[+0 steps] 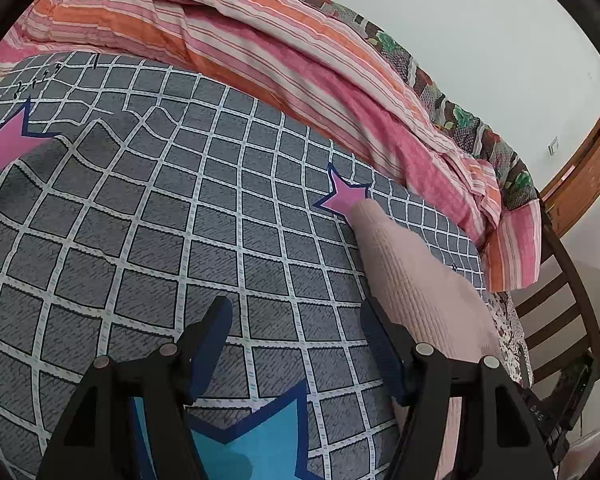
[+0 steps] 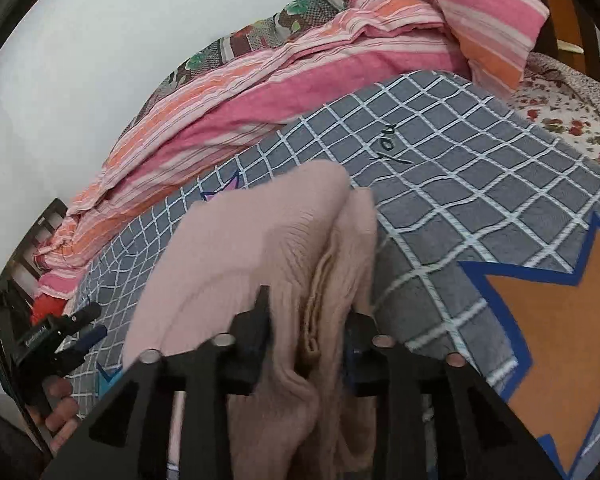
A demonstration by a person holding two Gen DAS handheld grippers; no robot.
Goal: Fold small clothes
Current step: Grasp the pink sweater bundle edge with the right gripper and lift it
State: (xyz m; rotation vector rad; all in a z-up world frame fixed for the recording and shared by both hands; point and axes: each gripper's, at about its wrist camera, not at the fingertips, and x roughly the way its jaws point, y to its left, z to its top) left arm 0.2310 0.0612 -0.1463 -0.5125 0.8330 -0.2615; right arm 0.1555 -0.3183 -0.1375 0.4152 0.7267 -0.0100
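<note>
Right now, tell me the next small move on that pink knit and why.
Probably draw the right gripper back off the pink knit garment. Its jaws stand apart around a bunched fold that lies on the checked bedcover, so it looks let go. The left gripper is open and empty beside it.
</note>
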